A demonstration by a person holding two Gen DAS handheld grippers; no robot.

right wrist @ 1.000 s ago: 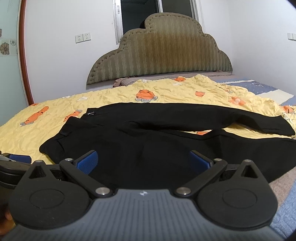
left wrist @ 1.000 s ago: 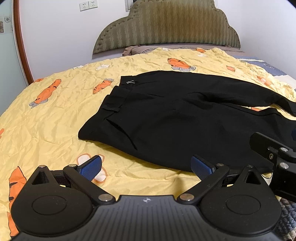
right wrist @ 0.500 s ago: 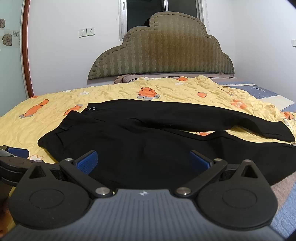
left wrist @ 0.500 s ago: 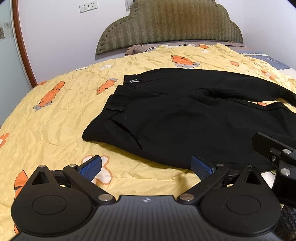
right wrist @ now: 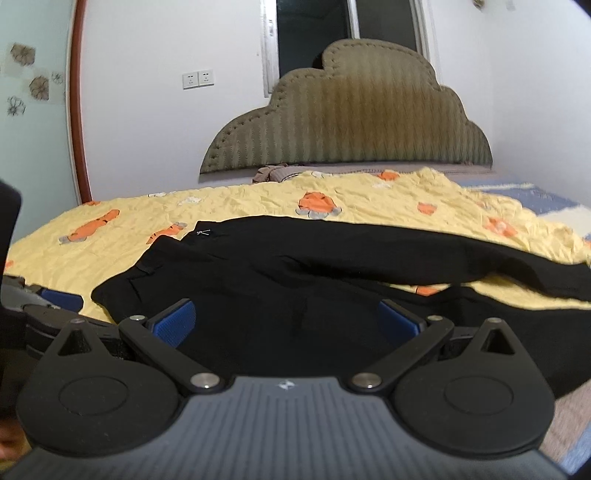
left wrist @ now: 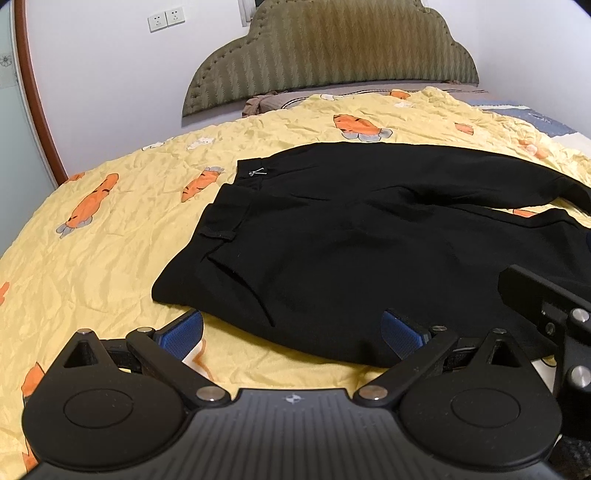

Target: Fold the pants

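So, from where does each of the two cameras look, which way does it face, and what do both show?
Left wrist: sits behind the left gripper, jaws open, low over the yellow bedsheet, facing the headboard; it looks at the black pants, and part of the right gripper shows at right.
Right wrist: sits behind the right gripper, jaws open, lower, over the near trouser leg, also facing the headboard; the left gripper's blue pad shows at left.
Shared: pants, bedsheet, headboard, wall sockets.
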